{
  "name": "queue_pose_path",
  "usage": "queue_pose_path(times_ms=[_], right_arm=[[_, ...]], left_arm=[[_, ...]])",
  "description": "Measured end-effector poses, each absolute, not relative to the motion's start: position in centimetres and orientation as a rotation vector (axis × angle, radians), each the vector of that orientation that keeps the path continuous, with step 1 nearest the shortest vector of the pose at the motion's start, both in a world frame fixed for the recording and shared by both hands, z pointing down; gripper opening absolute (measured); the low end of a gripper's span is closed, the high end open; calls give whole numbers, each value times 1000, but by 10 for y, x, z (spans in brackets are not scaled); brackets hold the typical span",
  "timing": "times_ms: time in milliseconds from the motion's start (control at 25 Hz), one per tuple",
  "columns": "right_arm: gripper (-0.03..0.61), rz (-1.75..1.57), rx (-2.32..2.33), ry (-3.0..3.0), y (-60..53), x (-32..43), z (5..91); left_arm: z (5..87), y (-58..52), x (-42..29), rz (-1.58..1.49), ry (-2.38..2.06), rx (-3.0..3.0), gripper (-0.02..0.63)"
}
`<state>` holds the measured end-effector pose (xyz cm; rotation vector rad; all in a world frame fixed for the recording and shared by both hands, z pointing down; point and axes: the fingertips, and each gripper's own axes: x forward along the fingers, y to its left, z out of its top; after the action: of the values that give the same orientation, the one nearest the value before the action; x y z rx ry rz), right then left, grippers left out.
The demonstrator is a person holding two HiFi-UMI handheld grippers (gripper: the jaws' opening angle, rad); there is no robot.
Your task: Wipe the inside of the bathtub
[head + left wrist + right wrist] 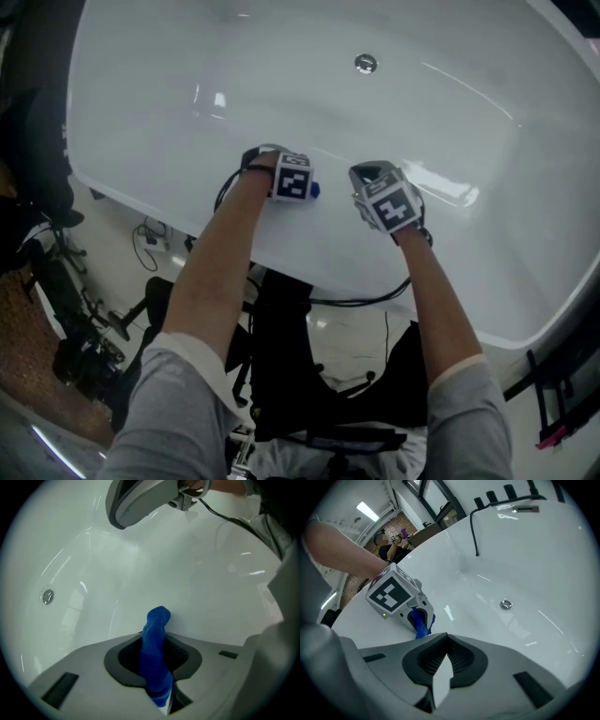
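A white bathtub (pixel 187 94) fills the head view, its round drain (pixel 366 64) at the far side. My left gripper (pixel 313 188) is over the near inner wall, shut on a blue cloth (pixel 316 190). In the left gripper view the blue cloth (pixel 154 639) stands up between the jaws, its tip against the tub wall (pixel 140 573). My right gripper (pixel 370 176) hovers just to the right, shut with nothing in it; the right gripper view shows its jaws (pixel 446 637) closed together and the left gripper (pixel 419 616) with the cloth (pixel 423 626) beside it.
The tub's near rim (pixel 281 253) runs under both forearms. A black cable (pixel 474 527) hangs over the far rim. Cables and dark equipment (pixel 75 319) lie on the floor at left. A person (pixel 389 543) stands far off in the room.
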<state>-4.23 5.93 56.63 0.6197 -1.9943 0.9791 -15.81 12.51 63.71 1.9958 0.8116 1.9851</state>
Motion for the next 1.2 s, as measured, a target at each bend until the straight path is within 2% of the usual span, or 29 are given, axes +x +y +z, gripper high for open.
queue_pose_path(times_ms=[160, 360, 920, 1040, 1200], right_arm=[[6, 972, 611, -1998, 63, -62, 535], [6, 922, 641, -2043, 70, -50, 496], [6, 812, 721, -2140, 87, -43, 383], [6, 774, 765, -2178, 85, -33, 354], [6, 752, 838, -2249, 93, -14, 308]], left_arm=[[607, 133, -172, 1966, 797, 2017, 95], [570, 154, -152, 1917, 816, 2006, 95], [476, 173, -150, 1974, 614, 2074, 95], [456, 174, -149, 1902, 411, 2116, 99], [411, 148, -131, 1665, -173, 2286, 100]])
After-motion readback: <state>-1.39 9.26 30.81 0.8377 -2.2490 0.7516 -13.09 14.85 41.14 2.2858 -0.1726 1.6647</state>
